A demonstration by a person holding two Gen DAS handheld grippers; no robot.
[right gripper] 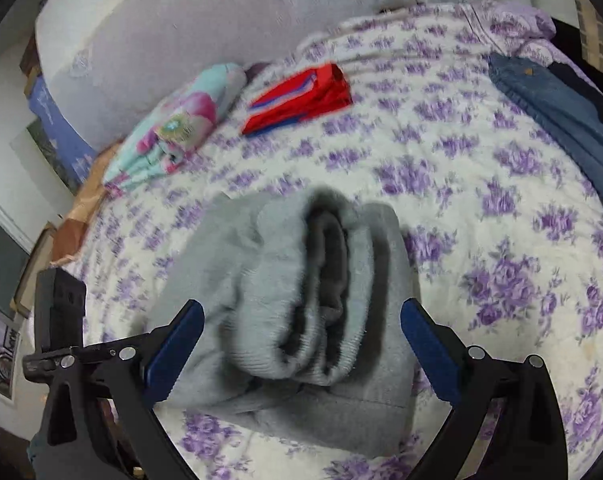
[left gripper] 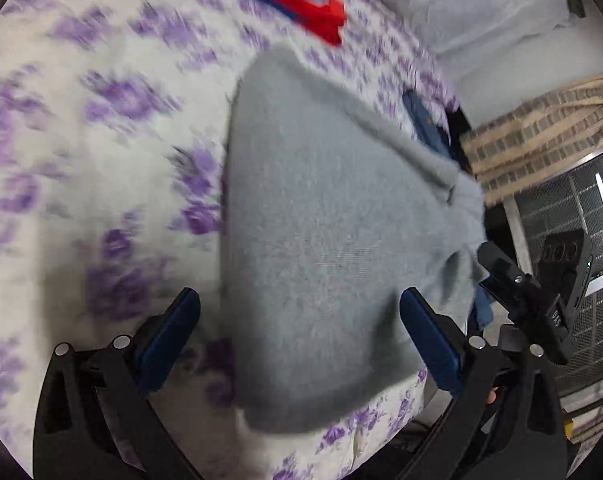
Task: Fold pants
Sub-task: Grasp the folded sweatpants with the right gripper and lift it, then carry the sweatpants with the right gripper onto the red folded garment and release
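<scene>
Folded grey pants (right gripper: 301,300) on floral bedspread (right gripper: 481,200); left gripper (left gripper: 299,320) and right gripper (right gripper: 301,328) fingers wide, gripping nothing

No legible text, only blurred white marks on the right gripper (left gripper: 557,318)

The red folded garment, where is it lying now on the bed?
In the right wrist view the red folded garment lies on the floral bedspread beyond the grey pants, right of a pastel folded garment.
</scene>
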